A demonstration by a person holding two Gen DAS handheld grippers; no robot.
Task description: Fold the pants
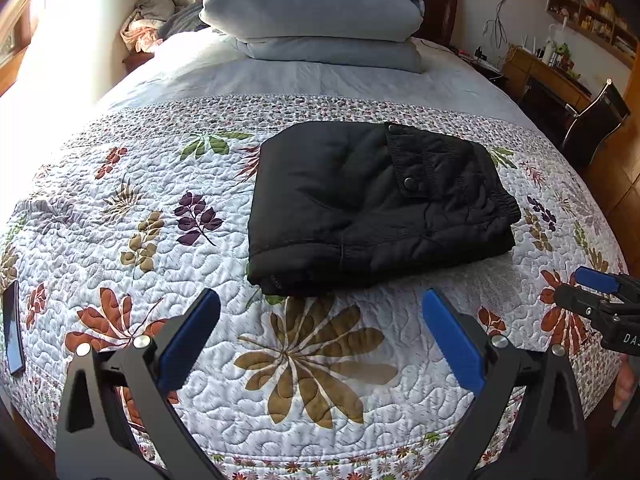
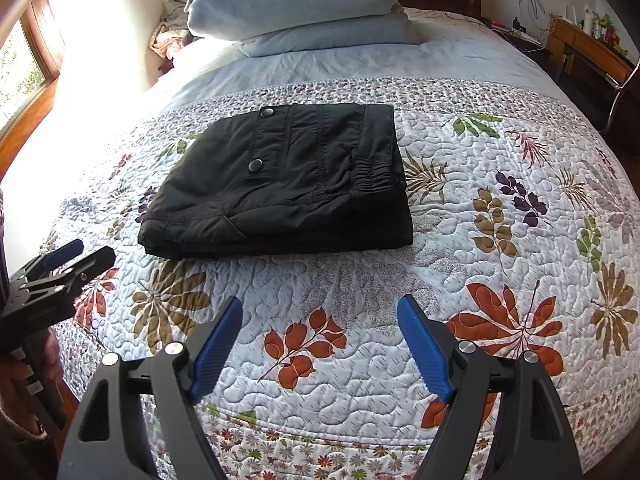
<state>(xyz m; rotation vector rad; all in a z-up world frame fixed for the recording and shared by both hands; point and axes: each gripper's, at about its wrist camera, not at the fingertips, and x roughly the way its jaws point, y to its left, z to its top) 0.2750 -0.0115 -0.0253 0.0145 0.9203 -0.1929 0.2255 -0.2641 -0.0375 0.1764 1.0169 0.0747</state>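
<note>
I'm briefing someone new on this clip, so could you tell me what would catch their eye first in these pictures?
The black pants stand out first: folded into a compact bundle in the middle of the floral quilt. Near the camera, the left gripper and right gripper both gape open and empty over the quilt, short of the pants. At the head of the bed lies a stack of pale blue bedding.

Folded black quilted pants (image 1: 372, 208) lie mid-bed on the leaf-print quilted bedspread (image 1: 168, 248), stacked pale blue duvets (image 1: 316, 12) behind them at the headboard. Left gripper (image 1: 320, 332) and right gripper (image 2: 320, 336) sit at the near edge, jaws apart, clear of the pants. Dark slim phone (image 1: 13, 328) lies on the bedspread far left; wooden desk (image 1: 548, 76) stands right of the bed.
</note>
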